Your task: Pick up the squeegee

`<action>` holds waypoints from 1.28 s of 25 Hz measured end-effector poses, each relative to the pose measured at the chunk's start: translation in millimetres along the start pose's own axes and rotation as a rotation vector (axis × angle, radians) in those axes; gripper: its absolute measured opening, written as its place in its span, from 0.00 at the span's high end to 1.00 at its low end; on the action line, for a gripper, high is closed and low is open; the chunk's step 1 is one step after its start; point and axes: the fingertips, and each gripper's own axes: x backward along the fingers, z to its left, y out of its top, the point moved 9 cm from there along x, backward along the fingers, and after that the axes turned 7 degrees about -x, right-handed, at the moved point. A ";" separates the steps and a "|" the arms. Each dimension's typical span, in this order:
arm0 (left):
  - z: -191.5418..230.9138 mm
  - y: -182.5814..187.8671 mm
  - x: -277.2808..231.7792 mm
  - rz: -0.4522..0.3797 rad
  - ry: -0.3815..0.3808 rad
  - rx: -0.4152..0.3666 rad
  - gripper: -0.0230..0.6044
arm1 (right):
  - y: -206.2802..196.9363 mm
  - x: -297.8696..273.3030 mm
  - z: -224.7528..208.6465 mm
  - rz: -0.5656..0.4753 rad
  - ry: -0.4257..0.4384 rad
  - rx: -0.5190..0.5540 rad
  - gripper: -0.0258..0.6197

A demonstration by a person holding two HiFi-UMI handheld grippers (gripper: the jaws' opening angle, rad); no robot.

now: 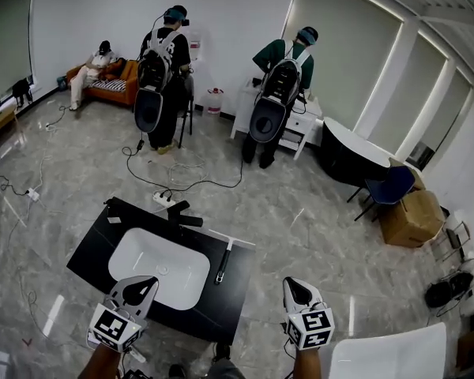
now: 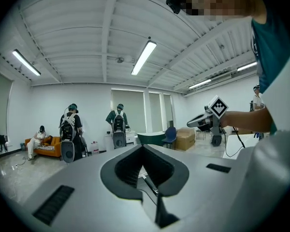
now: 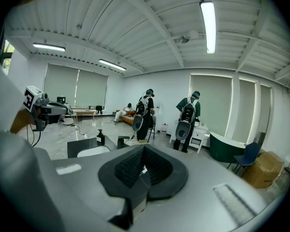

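Observation:
The squeegee [image 1: 223, 260] lies on the right part of a black counter [image 1: 95, 247], beside its white basin [image 1: 159, 267]. It has a dark handle pointing toward me and a pale blade at the far end. My left gripper [image 1: 148, 280] hangs over the basin's near edge, jaws together and empty. My right gripper [image 1: 288, 283] is off the counter's right end, above the floor, also shut and empty. In the left gripper view the jaws [image 2: 144, 147] meet at the tips; in the right gripper view the jaws [image 3: 144, 146] are closed too.
Two people with backpacks [image 1: 164, 69] [image 1: 280, 85] stand at the back, and another person sits on an orange sofa [image 1: 110, 81]. Cables and a power strip [image 1: 164, 198] lie beyond the counter. A blue chair [image 1: 387, 188], a cardboard box [image 1: 411, 215] and a white table [image 1: 395, 354] are at the right.

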 end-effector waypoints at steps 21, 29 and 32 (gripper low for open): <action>19.5 -53.0 -71.1 0.188 0.202 0.126 0.96 | -53.2 -272.2 -64.8 0.170 0.192 0.005 0.94; 24.8 -95.5 -85.5 0.234 0.223 0.181 0.96 | -115.9 -348.1 -65.1 0.269 0.183 -0.047 0.94; 27.5 -111.1 -89.7 0.248 0.229 0.198 0.96 | -137.3 -370.9 -63.9 0.306 0.178 -0.057 0.94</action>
